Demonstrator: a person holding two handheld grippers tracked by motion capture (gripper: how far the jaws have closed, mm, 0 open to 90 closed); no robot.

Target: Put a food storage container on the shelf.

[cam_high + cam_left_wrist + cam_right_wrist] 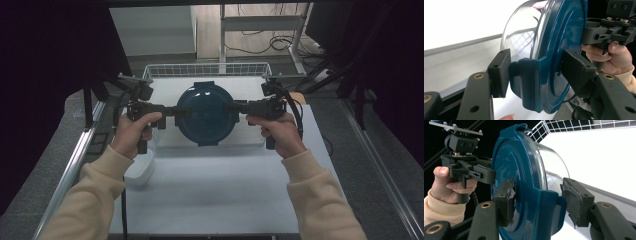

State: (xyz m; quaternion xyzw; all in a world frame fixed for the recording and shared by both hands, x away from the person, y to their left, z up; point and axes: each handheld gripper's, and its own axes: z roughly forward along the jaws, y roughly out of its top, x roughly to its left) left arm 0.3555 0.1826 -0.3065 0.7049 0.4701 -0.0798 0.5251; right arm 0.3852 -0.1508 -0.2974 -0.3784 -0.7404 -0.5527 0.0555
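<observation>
Lidded container (207,114), round, with a dark teal lid (564,50) over a clear bowl (554,162), is seen held above the white table (210,185), just in front of the wire basket (207,69); whether it rests on anything cannot be told. Left gripper (172,111) and right gripper (240,107) are placed at opposite side latches; in each gripper view the jaws straddle a latch tab (530,80), one pad touching or nearly touching and a gap visible at the other, so neither grip is judged fully closed. Material is judged rigid, smooth and likely slippery, moderately light if empty; contents cannot be made out. Hold is best taken on the latch tabs, where the moulding gives an edge. Lid is faced upward toward the high camera; being round, no long axis is presented beyond the latch-to-latch line, lying left to right across the table.
</observation>
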